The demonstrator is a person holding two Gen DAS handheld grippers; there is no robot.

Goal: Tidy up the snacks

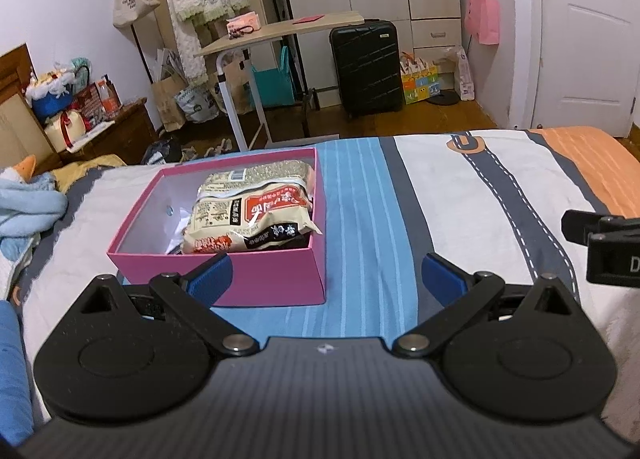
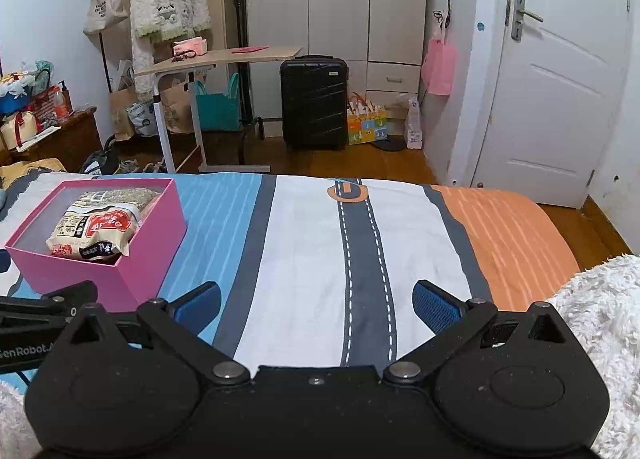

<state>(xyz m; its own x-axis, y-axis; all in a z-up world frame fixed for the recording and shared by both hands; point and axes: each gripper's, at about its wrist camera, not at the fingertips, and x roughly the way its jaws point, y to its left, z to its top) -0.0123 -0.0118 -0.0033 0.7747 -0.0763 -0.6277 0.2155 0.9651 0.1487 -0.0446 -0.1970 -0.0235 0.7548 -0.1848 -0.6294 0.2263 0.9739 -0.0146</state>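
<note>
A pink open box [image 1: 256, 279] stands on the striped bed cover, also in the right wrist view [image 2: 132, 259]. Beige snack packets with red labels [image 1: 256, 211] lie stacked inside it, leaning toward its right wall; they also show in the right wrist view [image 2: 96, 227]. My left gripper [image 1: 326, 279] is open and empty, just in front of the box's near right corner. My right gripper [image 2: 316, 303] is open and empty above the white and grey stripes, to the right of the box. Part of the right gripper shows at the right edge of the left wrist view [image 1: 612, 247].
The bed cover [image 2: 360, 227] has blue, white, grey and orange stripes. A fluffy white blanket [image 2: 600, 323] lies at the right, blue cloth [image 1: 28, 199] at the left. Beyond the bed stand a rolling desk [image 1: 276, 35], a black suitcase [image 1: 368, 63] and bags.
</note>
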